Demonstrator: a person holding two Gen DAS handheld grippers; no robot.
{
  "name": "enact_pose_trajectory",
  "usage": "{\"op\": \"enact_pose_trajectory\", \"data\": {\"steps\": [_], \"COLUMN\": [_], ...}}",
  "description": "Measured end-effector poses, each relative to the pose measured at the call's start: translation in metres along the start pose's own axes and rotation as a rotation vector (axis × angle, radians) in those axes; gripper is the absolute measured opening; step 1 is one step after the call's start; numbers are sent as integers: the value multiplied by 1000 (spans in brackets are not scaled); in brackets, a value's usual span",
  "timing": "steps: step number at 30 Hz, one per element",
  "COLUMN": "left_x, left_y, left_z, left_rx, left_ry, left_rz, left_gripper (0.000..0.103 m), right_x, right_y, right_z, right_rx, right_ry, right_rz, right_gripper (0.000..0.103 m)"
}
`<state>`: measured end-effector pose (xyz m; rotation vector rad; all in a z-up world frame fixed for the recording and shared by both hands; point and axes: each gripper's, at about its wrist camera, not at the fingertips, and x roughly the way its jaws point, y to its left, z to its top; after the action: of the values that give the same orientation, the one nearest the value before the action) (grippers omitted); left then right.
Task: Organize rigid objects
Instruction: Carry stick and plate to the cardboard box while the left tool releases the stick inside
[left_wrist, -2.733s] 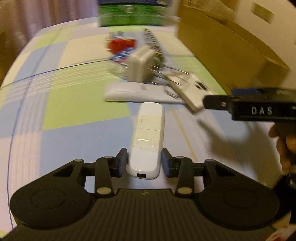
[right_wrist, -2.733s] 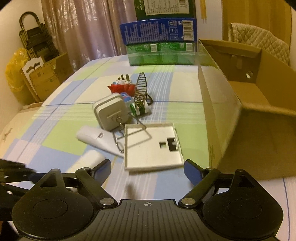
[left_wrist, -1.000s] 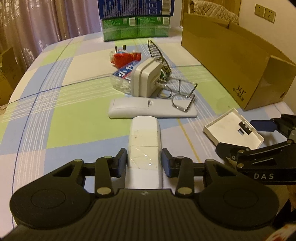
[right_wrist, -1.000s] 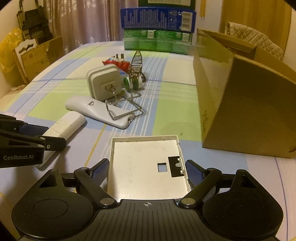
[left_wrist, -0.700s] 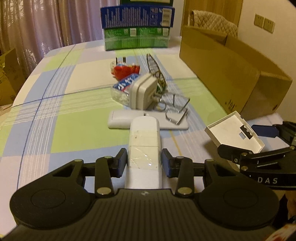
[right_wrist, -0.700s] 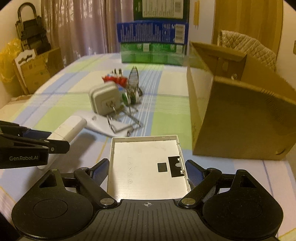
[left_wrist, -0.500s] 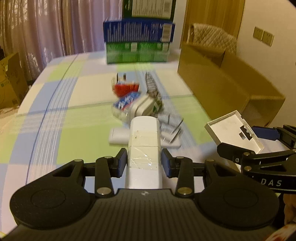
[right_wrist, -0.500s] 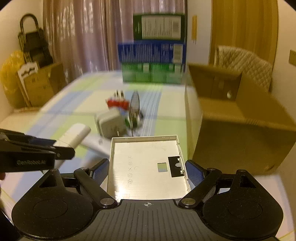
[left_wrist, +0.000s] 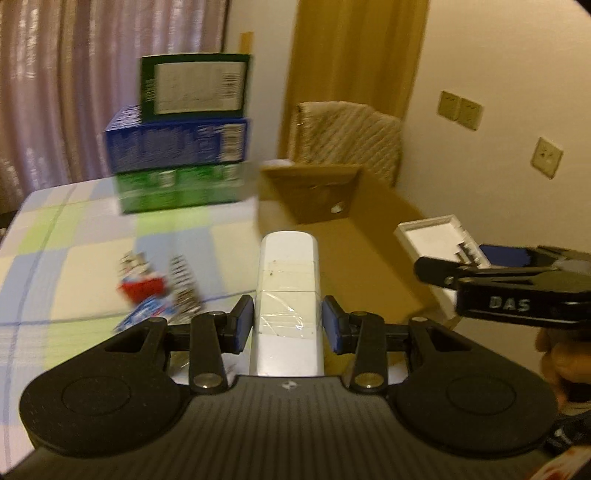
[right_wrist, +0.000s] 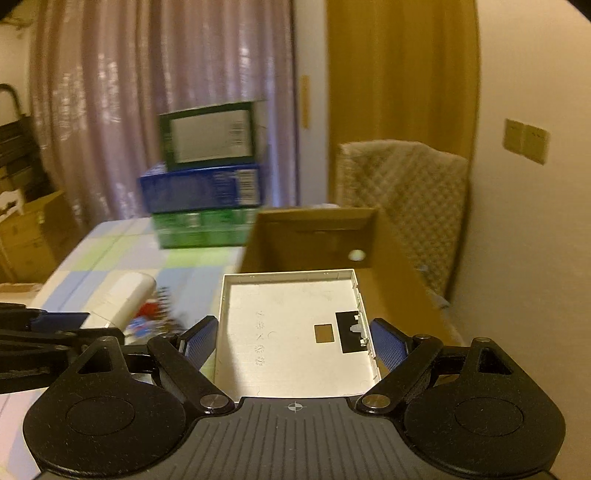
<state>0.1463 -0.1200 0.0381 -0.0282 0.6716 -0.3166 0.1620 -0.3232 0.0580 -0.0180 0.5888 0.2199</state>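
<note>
Slippage threatens: left gripper (left_wrist: 287, 320) pinches taped remote (left_wrist: 287, 280), right gripper (right_wrist: 293, 338) clamps flat cover (right_wrist: 295, 325); either may miss cardboard box (left_wrist: 354, 236).

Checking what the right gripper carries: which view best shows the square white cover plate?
The right wrist view: the cover plate fills the centre, its inner face and cutouts sharp, clamped in the right gripper. The left wrist view catches only a small angled corner at the right edge.
</note>
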Motion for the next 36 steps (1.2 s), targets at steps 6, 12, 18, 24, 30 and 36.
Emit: {"op": "enact_pose_trajectory", "data": {"steps": [6, 12, 18, 24, 30, 36], "left_x": [42, 71, 86, 93, 89, 77], "left_y": [-32, -48, -54, -55, -48, -34], "left_z": [20, 20, 22, 24, 25, 23], "left_rx": [-4, 13, 38, 45, 31, -4], "left_ry": [28, 67, 86, 92, 61, 56], "left_rz": [-74, -86, -84, -87, -66, -40], "left_gripper": [35, 35, 35, 35, 43, 43], "right_x": [19, 37, 46, 50, 50, 54], "right_y": [-47, -70, -80, -85, -86, -82], "right_z": [9, 6, 3, 2, 1, 0], "right_rx": [49, 87, 121, 143, 149, 144], "right_ry": [21, 50, 65, 72, 72, 88], "right_rz": [-31, -30, -25, -27, -30, -27], "right_gripper": [85, 85, 85, 85, 85, 85]}}
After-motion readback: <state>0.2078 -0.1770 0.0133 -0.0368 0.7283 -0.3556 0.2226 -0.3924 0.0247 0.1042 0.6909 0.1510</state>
